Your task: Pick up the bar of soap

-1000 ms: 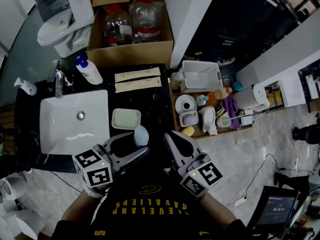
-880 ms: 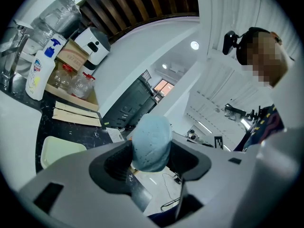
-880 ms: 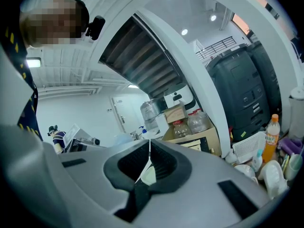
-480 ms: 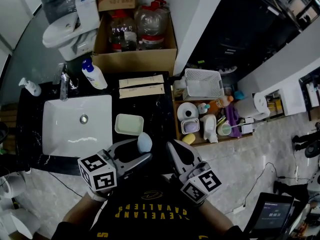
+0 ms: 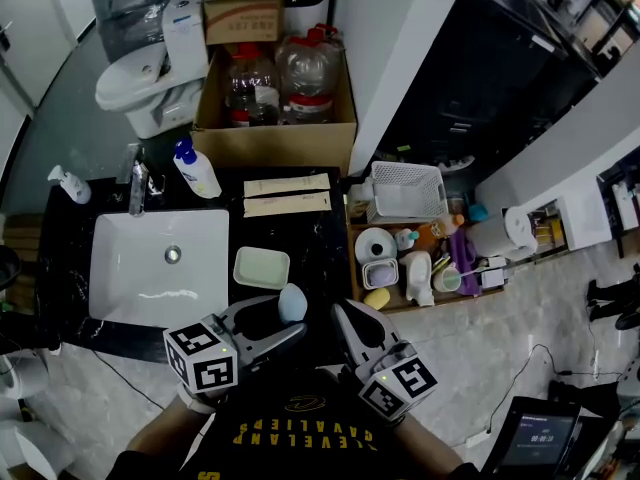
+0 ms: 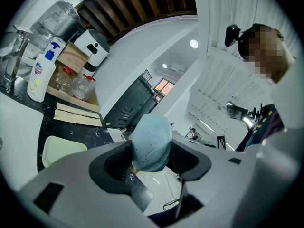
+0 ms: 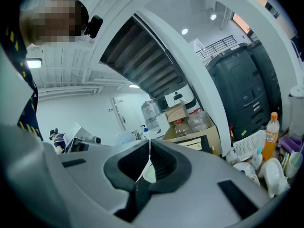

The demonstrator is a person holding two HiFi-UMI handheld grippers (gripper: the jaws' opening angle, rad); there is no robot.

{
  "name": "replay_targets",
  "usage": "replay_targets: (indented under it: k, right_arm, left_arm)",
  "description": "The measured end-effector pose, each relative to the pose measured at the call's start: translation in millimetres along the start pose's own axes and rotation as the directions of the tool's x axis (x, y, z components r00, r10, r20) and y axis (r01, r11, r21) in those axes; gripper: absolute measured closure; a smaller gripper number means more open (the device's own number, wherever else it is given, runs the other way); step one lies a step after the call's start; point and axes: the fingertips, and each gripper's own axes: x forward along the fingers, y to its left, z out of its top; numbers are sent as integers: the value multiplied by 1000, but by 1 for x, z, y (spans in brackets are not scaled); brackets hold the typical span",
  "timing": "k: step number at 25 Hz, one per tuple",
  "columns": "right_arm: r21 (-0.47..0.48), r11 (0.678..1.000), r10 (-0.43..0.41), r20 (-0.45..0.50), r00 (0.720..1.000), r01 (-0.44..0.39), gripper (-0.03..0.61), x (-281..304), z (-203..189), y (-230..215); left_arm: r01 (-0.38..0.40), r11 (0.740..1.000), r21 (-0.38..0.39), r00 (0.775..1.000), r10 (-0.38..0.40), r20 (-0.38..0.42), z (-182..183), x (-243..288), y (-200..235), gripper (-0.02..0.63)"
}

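1. At the front edge of the black bench [image 5: 312, 243], the left gripper [image 5: 287, 320] pinches the pale blue bar of soap [image 5: 291, 302] between its jaws.
2. In the left gripper view the soap [image 6: 151, 143] stands on end, its rounded top above the dark pads of the gripper [image 6: 151, 152].
3. The soap is near the empty pale green soap dish [image 5: 261, 267], which lies beside the white sink [image 5: 118, 268].
4. The right gripper [image 5: 349, 320] hangs just beside it, jaws pressed together on nothing [image 7: 148, 158].
5. The black shirt [image 5: 300, 430] reads "CLEVELAND CAVALIERS" in yellow, upside down.
6. The label on the blue-capped bottle [image 5: 198, 173] is too small to read, as is the print on the cardboard box [image 5: 275, 133].
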Motion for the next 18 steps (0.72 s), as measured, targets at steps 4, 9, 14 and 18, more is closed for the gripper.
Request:
replay_targets:
  k: [4,9,14,18]
  right_arm:
    - [9,1000,-4,1,1000,4,559,-3,-2,-2]
    - [12,1000,1,7,1000,-1,559,-6,-1,-3]
    - [13,1000,6,12,1000,-6,560,-10,-1,-4]
    - [7,1000,14,15,1000,-14,560,-13,1,-4]
  left_arm:
    - [-1,1000,3,1000,1,-4,-2,1,-1,344]
    - [-1,1000,11,1000,1,-10,-3,4,-5,344]
    - [-3,1000,19,1000,3,-10,-5,6,-8,344]
    - [-4,1000,27,1000,4,-9,-6,8,-13,344]
